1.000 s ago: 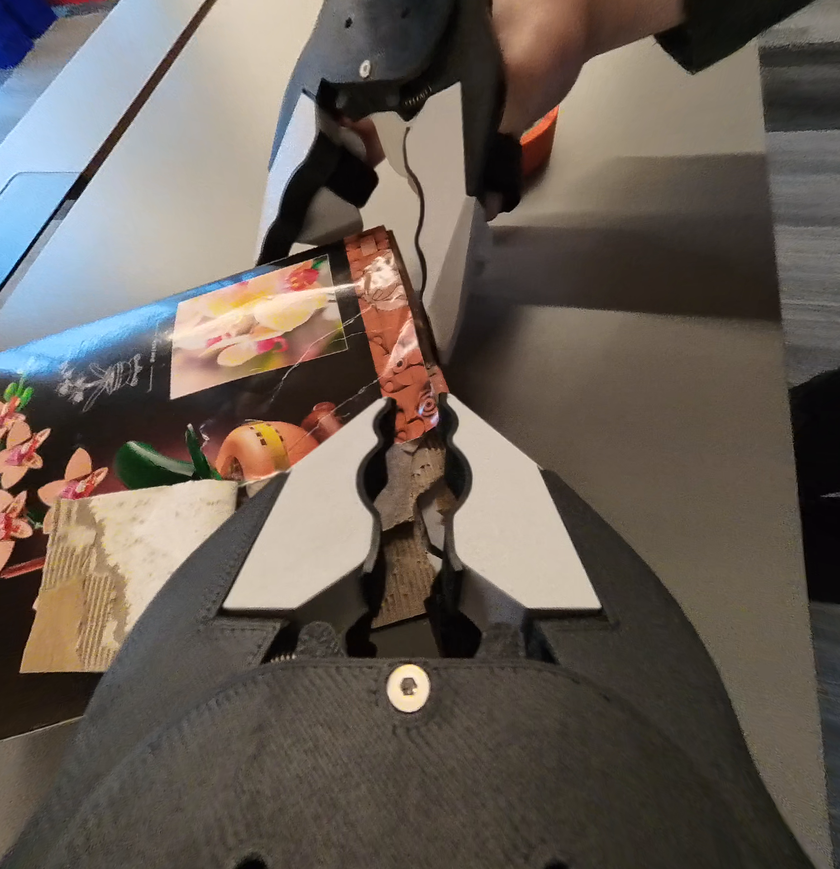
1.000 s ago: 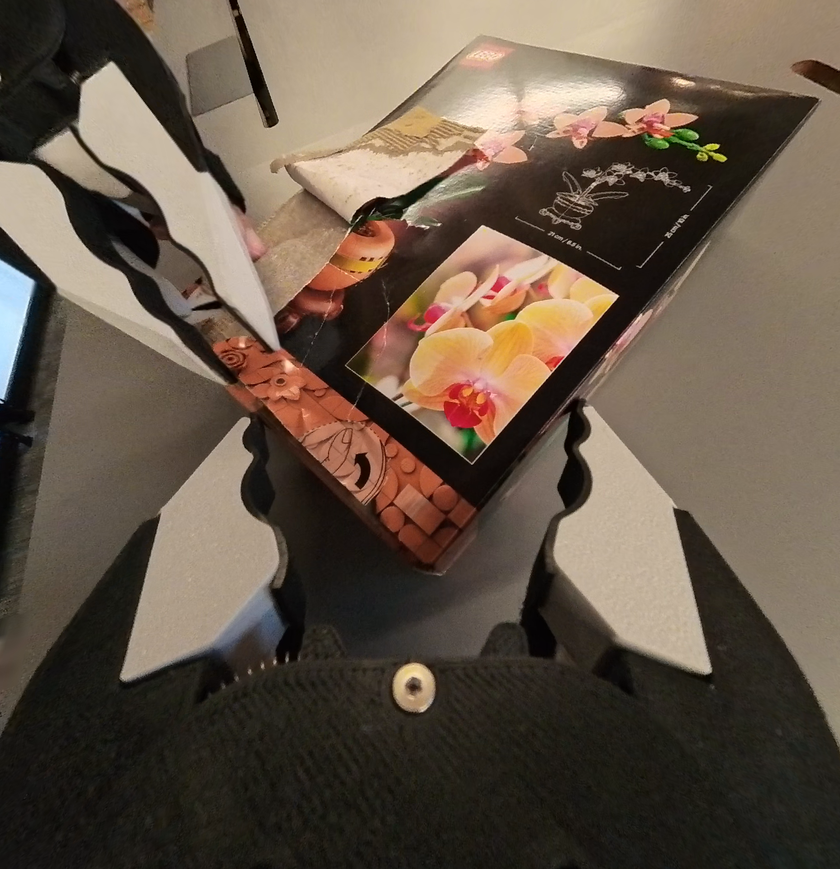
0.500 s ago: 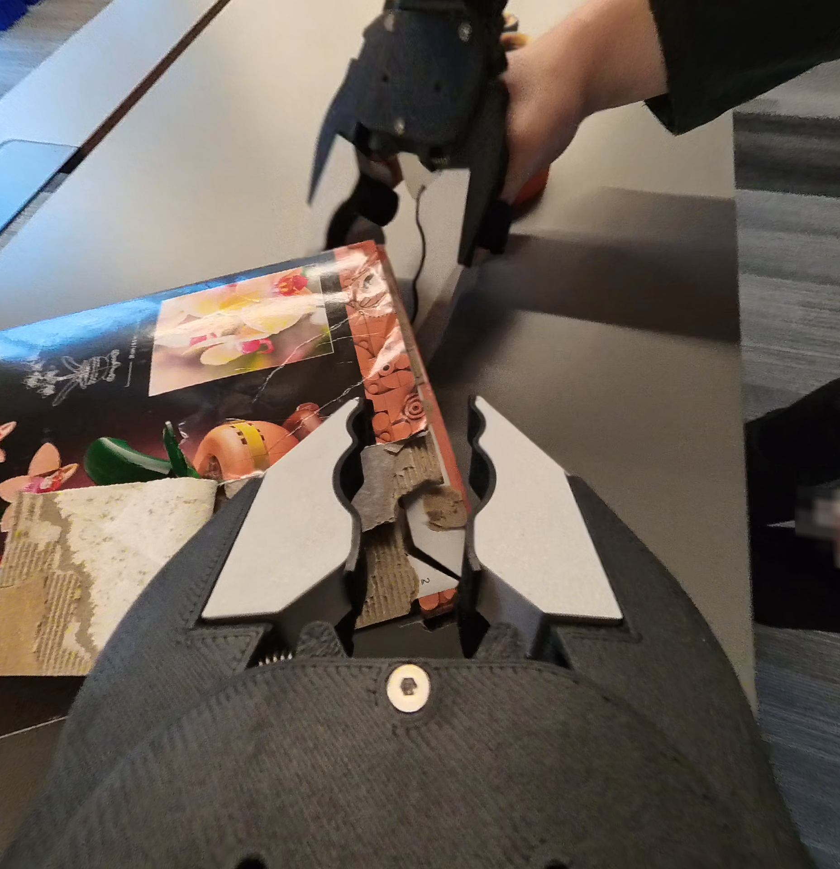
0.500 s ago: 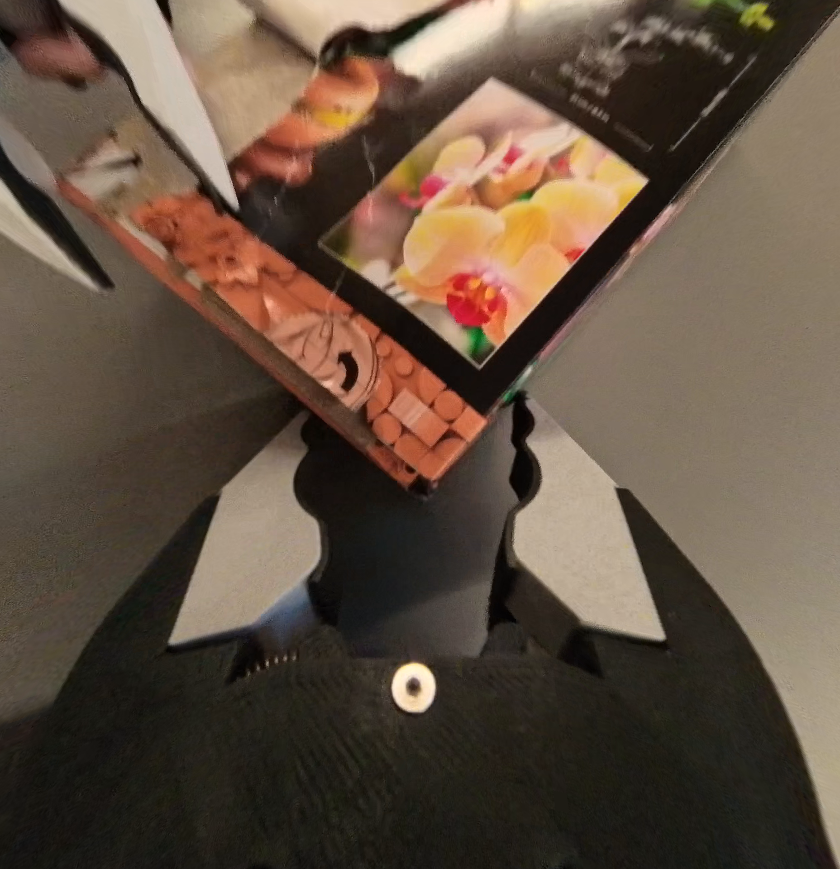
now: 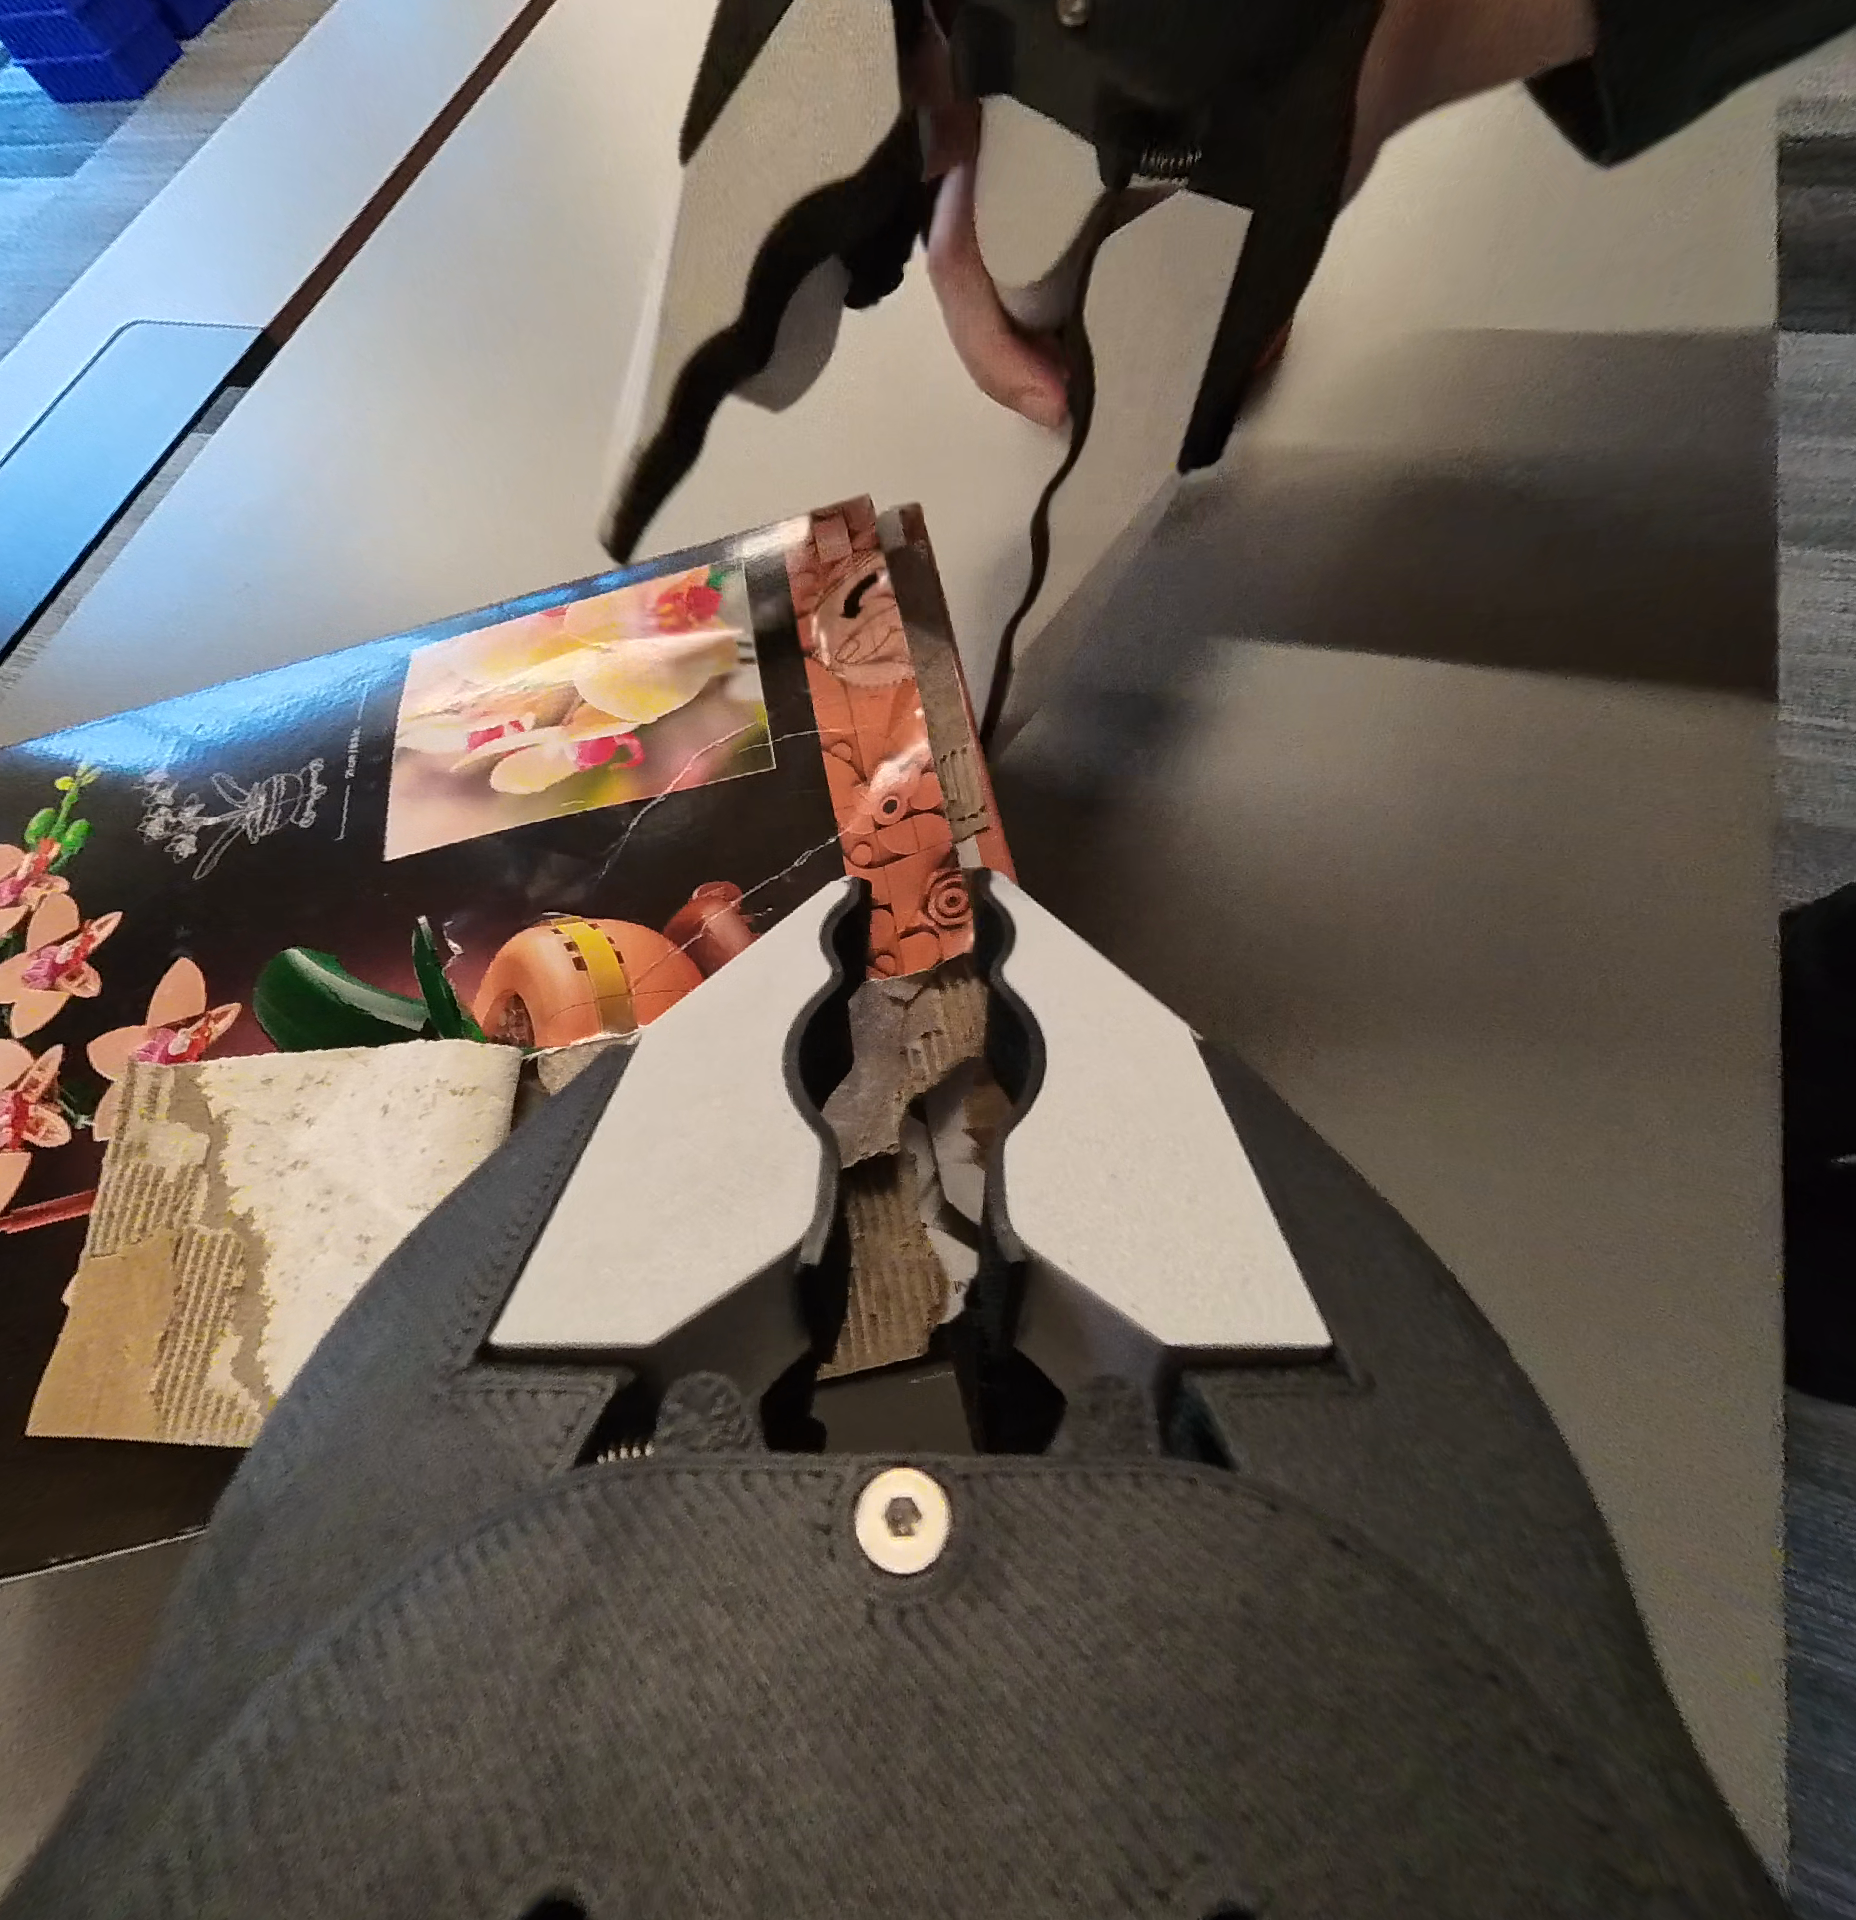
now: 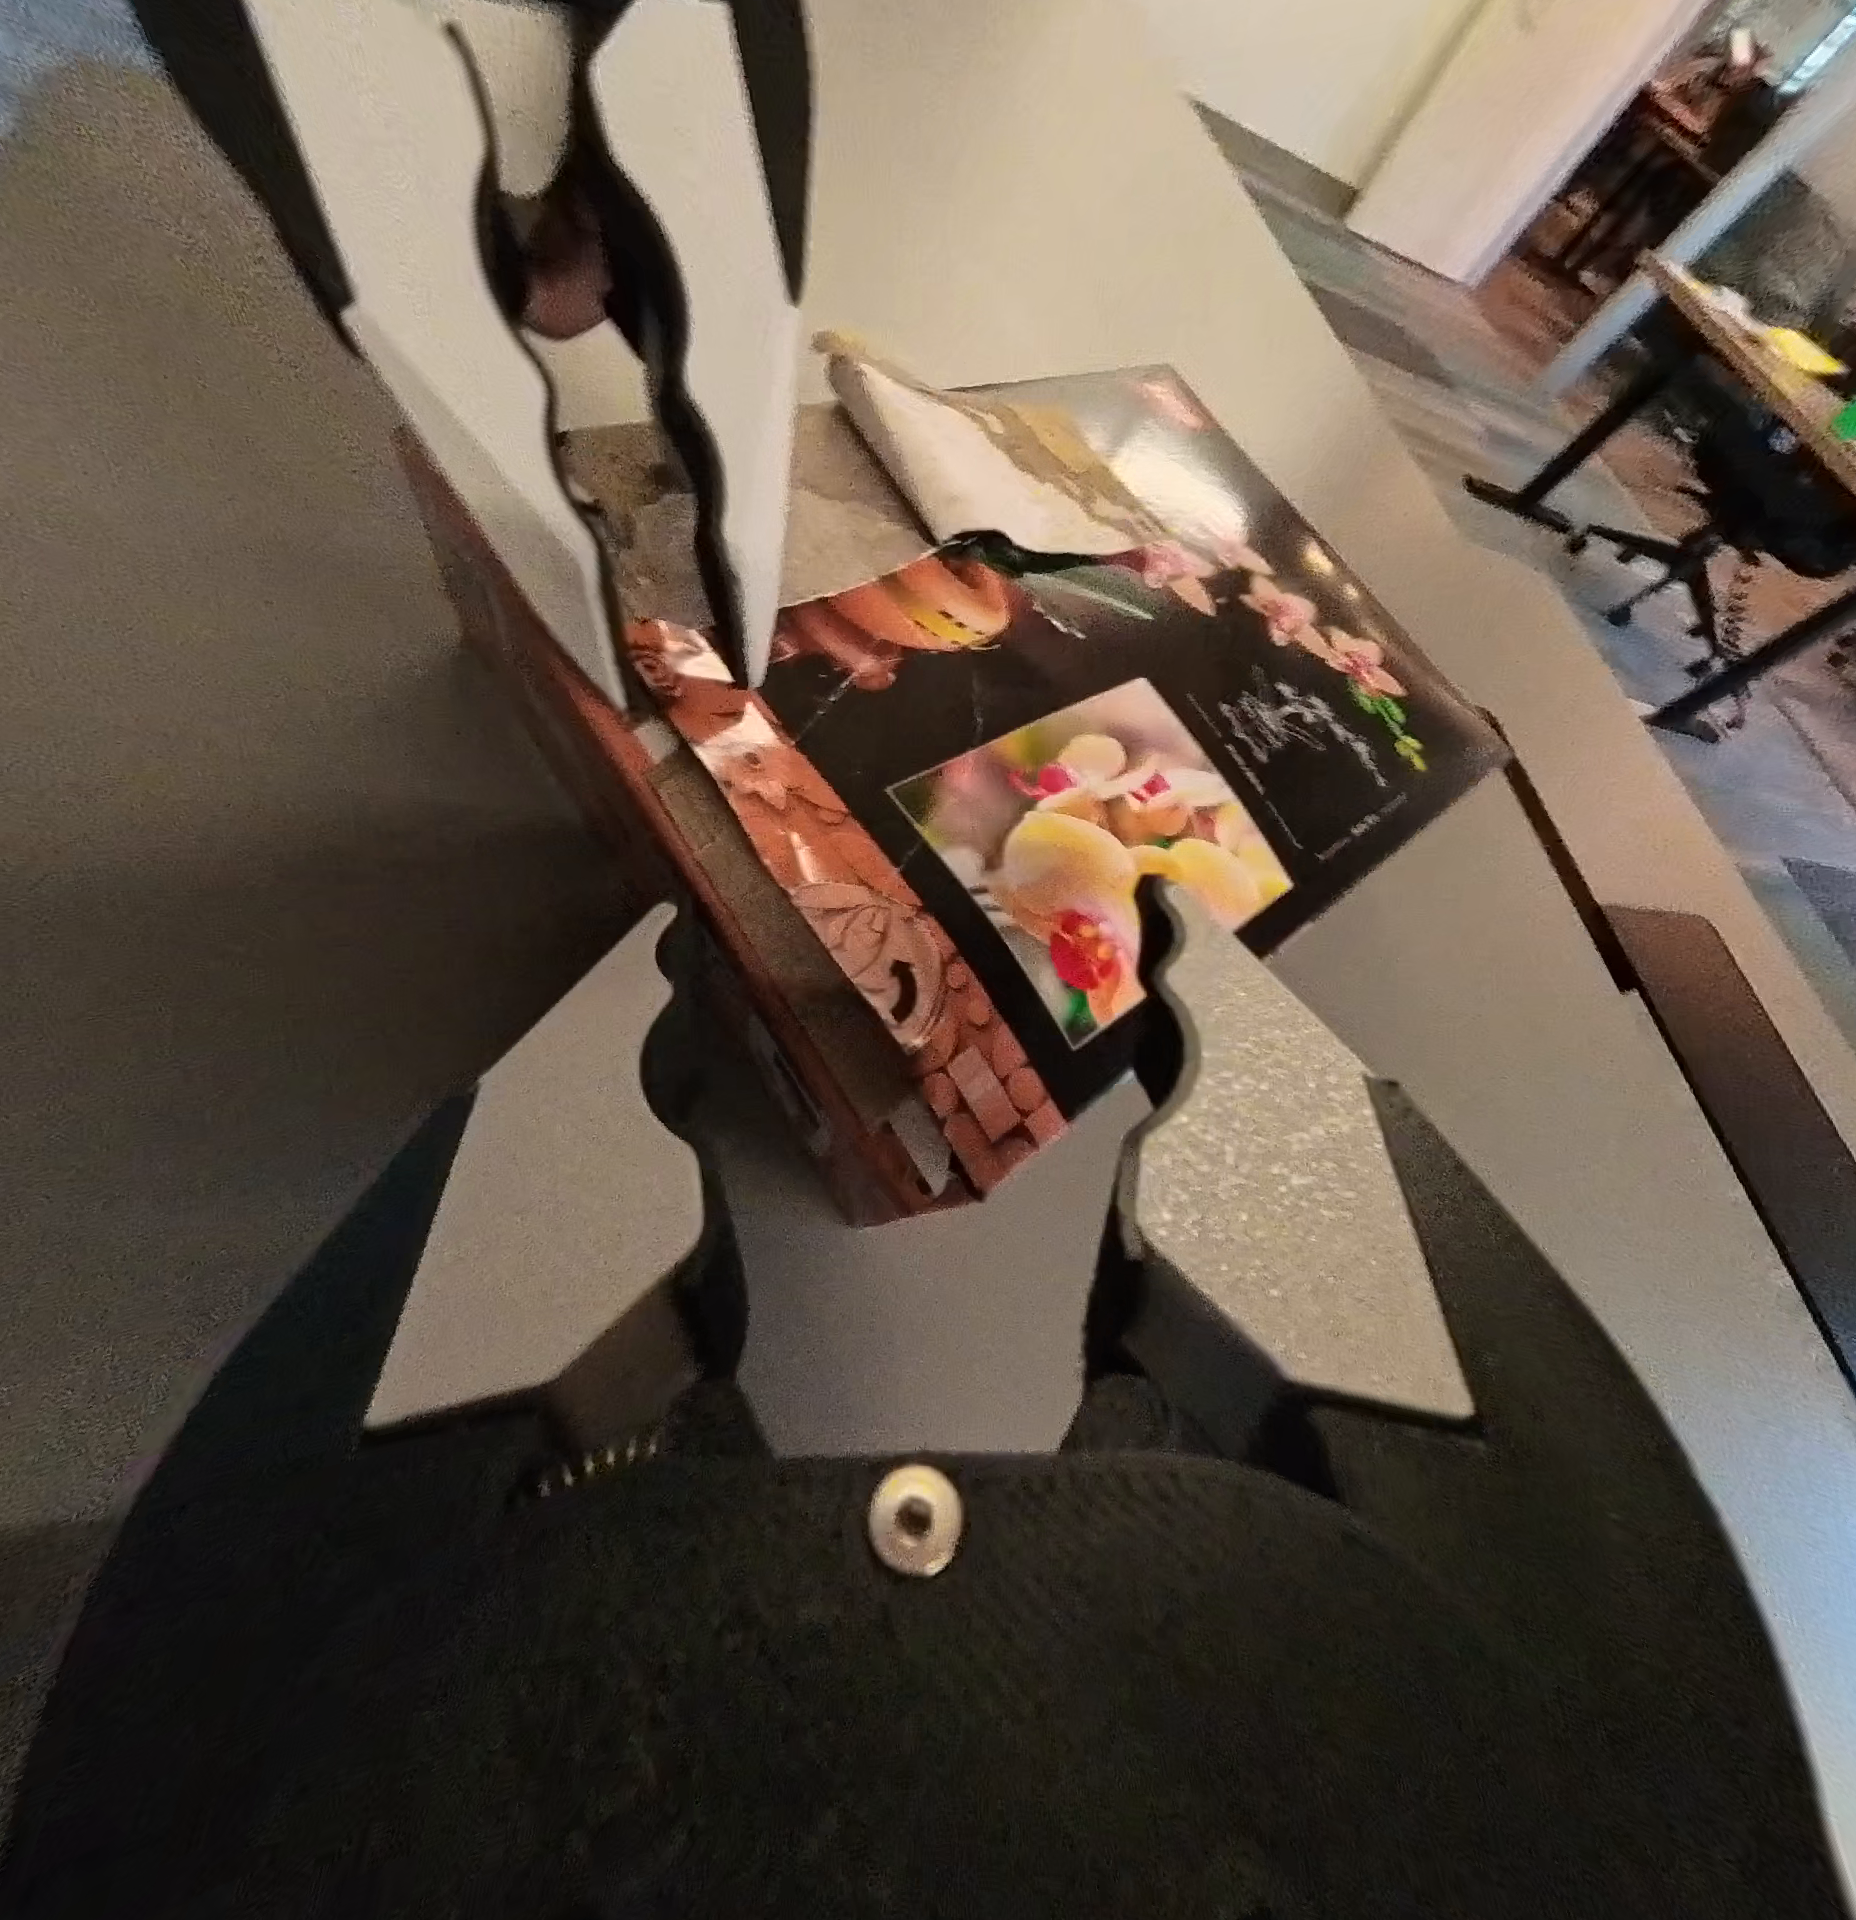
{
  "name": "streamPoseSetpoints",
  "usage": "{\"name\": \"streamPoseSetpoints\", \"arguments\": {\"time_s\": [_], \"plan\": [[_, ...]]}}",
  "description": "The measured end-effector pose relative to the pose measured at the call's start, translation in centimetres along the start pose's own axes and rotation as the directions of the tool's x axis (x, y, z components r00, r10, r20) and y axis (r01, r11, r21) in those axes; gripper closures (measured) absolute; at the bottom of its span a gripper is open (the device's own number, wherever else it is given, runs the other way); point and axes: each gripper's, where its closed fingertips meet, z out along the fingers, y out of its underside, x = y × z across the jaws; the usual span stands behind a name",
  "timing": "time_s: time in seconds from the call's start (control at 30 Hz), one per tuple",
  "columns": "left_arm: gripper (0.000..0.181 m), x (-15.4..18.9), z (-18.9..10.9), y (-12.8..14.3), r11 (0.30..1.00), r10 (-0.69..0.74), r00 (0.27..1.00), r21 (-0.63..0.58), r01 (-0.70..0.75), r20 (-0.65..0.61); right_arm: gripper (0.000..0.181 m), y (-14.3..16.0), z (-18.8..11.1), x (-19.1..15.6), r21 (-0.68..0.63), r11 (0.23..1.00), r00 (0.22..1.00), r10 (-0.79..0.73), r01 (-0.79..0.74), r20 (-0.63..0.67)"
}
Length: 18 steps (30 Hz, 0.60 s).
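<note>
Clamping down hard, the left claw [image 5: 919, 904] has its two pale fingers pinched on the torn flap [image 5: 908, 1049] at the end of a flat black box [image 5: 280, 862], ragged grey-brown cardboard showing in the narrow slot between them. That box, printed with orchid blossoms, lies on the pale table [image 5: 1423, 1039], its terracotta-patterned end strip [image 5: 882, 748] running away from the fingertips. Just left of the claw, a peeled-back patch [image 5: 259, 1174] of the top face curls up, bare corrugated board exposed beneath it. Over in the right wrist view, the right claw [image 6: 908, 914] stands wide apart, gripping nothing, its fingers straddling the near corner of the box [image 6: 1111, 727]; the right-hand fingertip overlaps the printed flower photo, though whether it actually touches the card is hard to call through the blur. Farther along that same end strip [image 6: 799, 831], the left claw [image 6: 685, 686] comes down from above, tips closed on the torn edge. Beyond it the curled paper [image 6: 965, 457] lifts off the top face. From the left wrist view, the right claw [image 5: 903, 499] hangs open past the box's far corner, a person's finger [image 5: 997, 312] behind it. Off in the distance, another table [image 6: 1776, 405] and a dark chair [image 6: 1755, 499] sit across the room.
</note>
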Motion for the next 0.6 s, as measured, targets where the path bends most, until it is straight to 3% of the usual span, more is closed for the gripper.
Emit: {"name": "streamPoseSetpoints", "arguments": {"time_s": [0.07,0.2,0.27,0.4,0.5,0.6], "plan": [[0.163,0.0,0.0,0.0,1.0,-0.003,1.0,0.004,0.003,-0.002,0.117,0.1,0.4,-1.2,-0.027,1.0,0.992,-0.013,0.017,0.124],[0.163,-0.1,-0.1,0.0,1.0,-0.024,1.0,0.007,0.024,-0.008,0.117,-0.1,0.9,-1.3,-0.047,0.999,0.975,0.012,-0.002,0.22],[0.163,-0.1,0.0,0.0,1.0,-0.029,1.0,-0.001,0.029,-0.002,0.125,-0.1,1.0,-1.7,-0.054,0.998,0.965,0.028,-0.014,0.26],[0.161,-0.1,0.0,0.1,0.999,-0.038,0.999,-0.017,0.038,-0.007,0.126,0.0,1.0,-1.7,-0.064,0.998,0.963,0.035,-0.019,0.266],[0.134,1.1,-0.3,0.1,0.998,-0.056,0.992,-0.039,0.052,-0.115,0.127,0.0,1.1,-1.8,-0.059,0.998,0.963,0.022,-0.006,0.269],[0.134,0.8,-0.4,0.2,0.997,-0.061,0.993,-0.054,0.056,-0.096,0.128,-0.1,1.3,-1.8,-0.06,0.998,0.961,0.024,-0.007,0.274]]}}
